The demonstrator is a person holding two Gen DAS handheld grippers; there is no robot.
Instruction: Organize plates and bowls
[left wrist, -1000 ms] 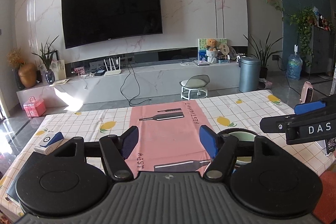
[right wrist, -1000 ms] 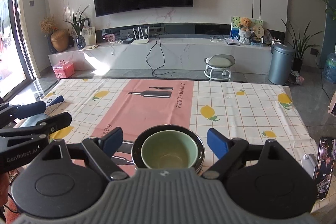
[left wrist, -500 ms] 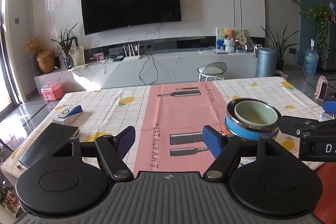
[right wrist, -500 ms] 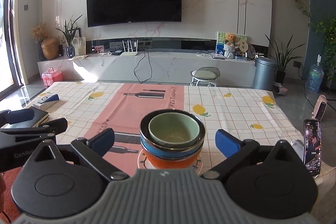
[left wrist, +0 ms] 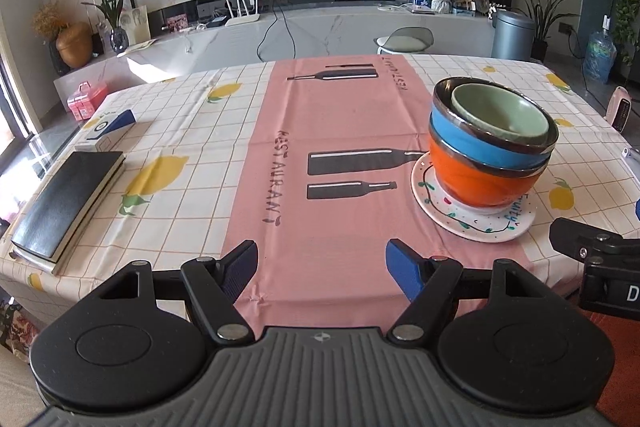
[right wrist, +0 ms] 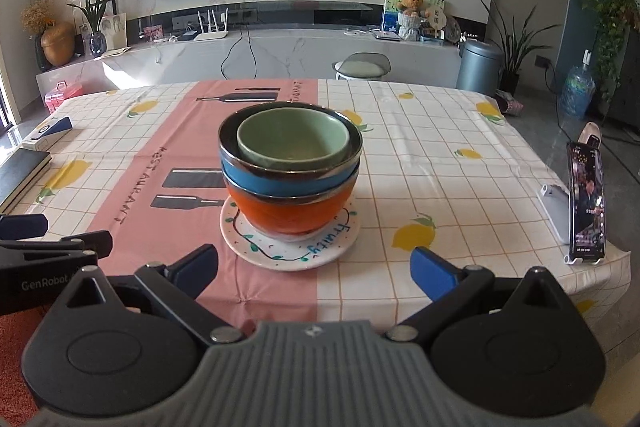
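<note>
The right tool stands spread wide with nothing between its blue pads; its jaws have just been opening. It hangs over the near edge of the table, pointing down and forward. Straight ahead of it, just beyond the pad tips and centred on the gap, sits the stack: a white plate painted with a green vine and the word "fruity", on it an orange bowl, in that a blue bowl with a shiny rim, and innermost a pale green bowl. The pads touch none of it.

The left tool is also released, its pads apart over the pink strip of the tablecloth with only cloth between them. From this tool the same stack lies ahead and off to the right: plate, orange bowl, blue bowl, green bowl, all nested upright, well clear of the pads. The tip of the right tool shows at the right edge of the left view, near the plate but apart from it.

Ahead and left of the left tool lie a black book and, beyond it, a small blue-and-white box. To the right of the right tool a phone stands upright on a stand near the table's edge.
</note>
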